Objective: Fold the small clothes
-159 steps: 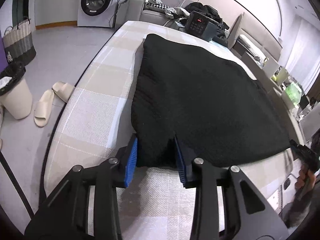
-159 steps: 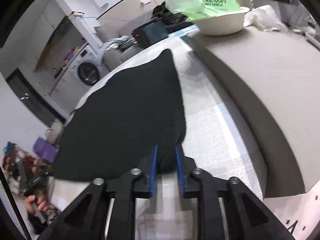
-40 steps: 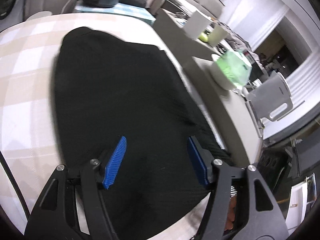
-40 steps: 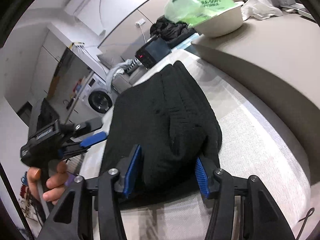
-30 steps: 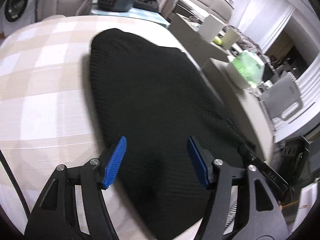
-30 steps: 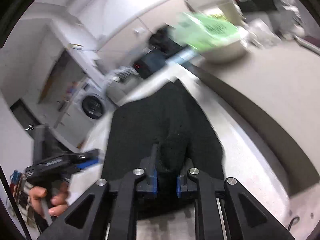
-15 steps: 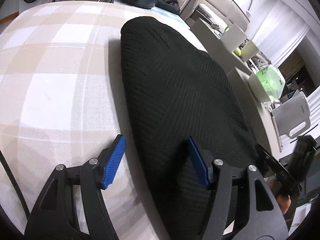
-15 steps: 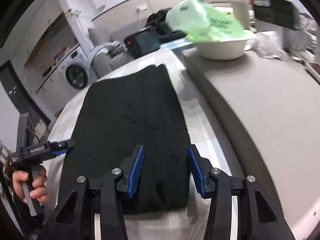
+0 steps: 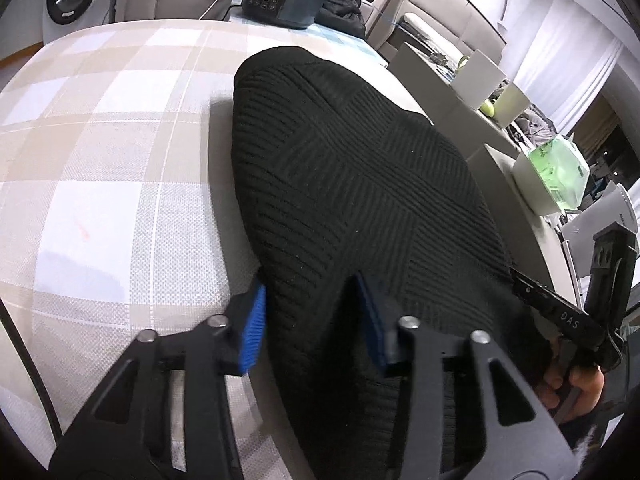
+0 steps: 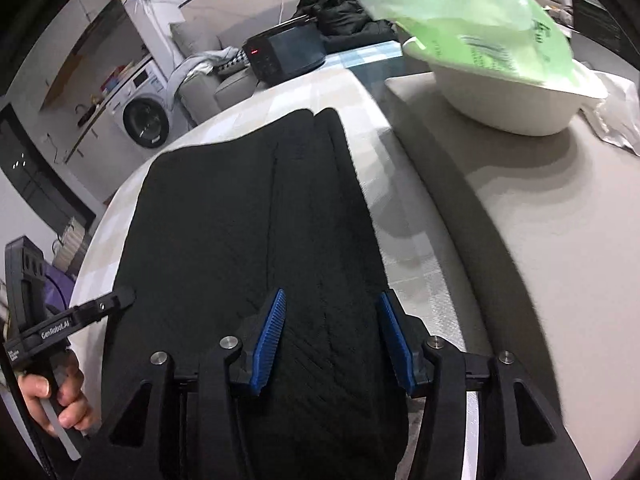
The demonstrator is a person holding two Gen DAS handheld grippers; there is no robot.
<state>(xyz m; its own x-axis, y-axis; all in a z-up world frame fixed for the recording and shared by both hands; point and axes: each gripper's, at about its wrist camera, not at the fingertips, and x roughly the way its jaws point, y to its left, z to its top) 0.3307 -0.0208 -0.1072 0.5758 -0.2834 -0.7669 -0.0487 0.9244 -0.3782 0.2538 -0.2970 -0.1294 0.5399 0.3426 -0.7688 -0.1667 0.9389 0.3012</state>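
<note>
On the checked bed cover (image 9: pixel 100 168), the black knit garment (image 9: pixel 352 184) lies folded into a long strip, its long axis running from 6 o'clock near you up to 12 o'clock in both wrist views.

Your left gripper (image 9: pixel 312 326) sits at the near left corner, at 6 o'clock in its view. Its jaws stand at a middling gap, with a raised ridge of knit between the pads; I cannot tell whether they pinch it.

Your right gripper (image 10: pixel 332 338) hovers over the near right end, jaws wide, holding nothing; cloth lies directly below and ahead.

Both grippers are at the near short edge, about equally close. A next fold, in my judgement, would carry that edge toward 12 o'clock along the long axis.
</note>
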